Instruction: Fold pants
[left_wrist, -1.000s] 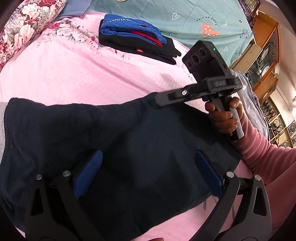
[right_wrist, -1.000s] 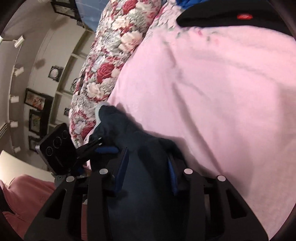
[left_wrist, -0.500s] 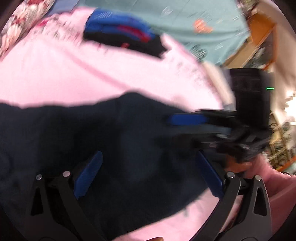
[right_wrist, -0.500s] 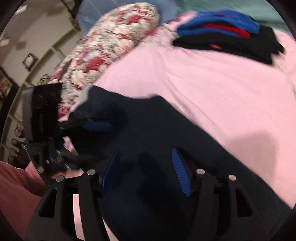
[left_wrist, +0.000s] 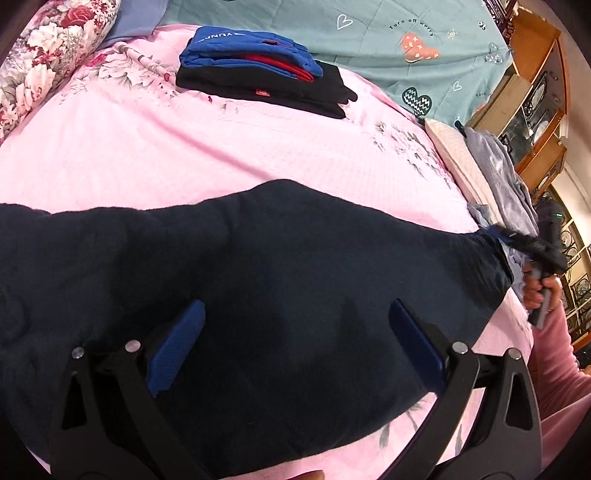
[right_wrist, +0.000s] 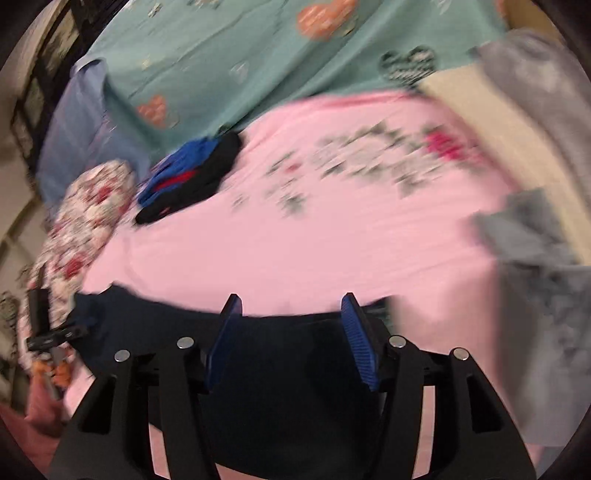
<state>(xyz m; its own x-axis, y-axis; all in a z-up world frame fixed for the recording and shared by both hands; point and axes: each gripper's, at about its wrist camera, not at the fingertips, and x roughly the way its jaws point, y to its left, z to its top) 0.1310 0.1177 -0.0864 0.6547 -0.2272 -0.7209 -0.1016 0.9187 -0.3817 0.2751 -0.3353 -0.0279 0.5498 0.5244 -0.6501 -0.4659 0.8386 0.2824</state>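
Dark navy pants (left_wrist: 277, 258) lie spread lengthwise across the pink bed sheet (left_wrist: 147, 155). My left gripper (left_wrist: 295, 332) hovers over their middle, jaws wide apart and holding nothing. In the left wrist view my right gripper (left_wrist: 528, 243) sits at the far right end of the pants, held by a hand (left_wrist: 539, 291) in a pink sleeve. The blurred right wrist view has the right gripper (right_wrist: 291, 332) open above the pants (right_wrist: 288, 387), its blue pads (right_wrist: 358, 343) at the far edge of the cloth. The left gripper (right_wrist: 55, 334) shows at the pants' left end.
A folded stack of blue, red and black clothes (left_wrist: 258, 74) lies further up the bed. A floral pillow (left_wrist: 37, 66) is at the left and a teal quilt (left_wrist: 369, 37) at the back. Grey clothes (left_wrist: 498, 177) are heaped at the right edge, before a wooden cabinet (left_wrist: 535, 92).
My right gripper has swung from the pants' middle out to their right end. The pants now lie stretched longer and flatter. The left gripper has stayed open over them.
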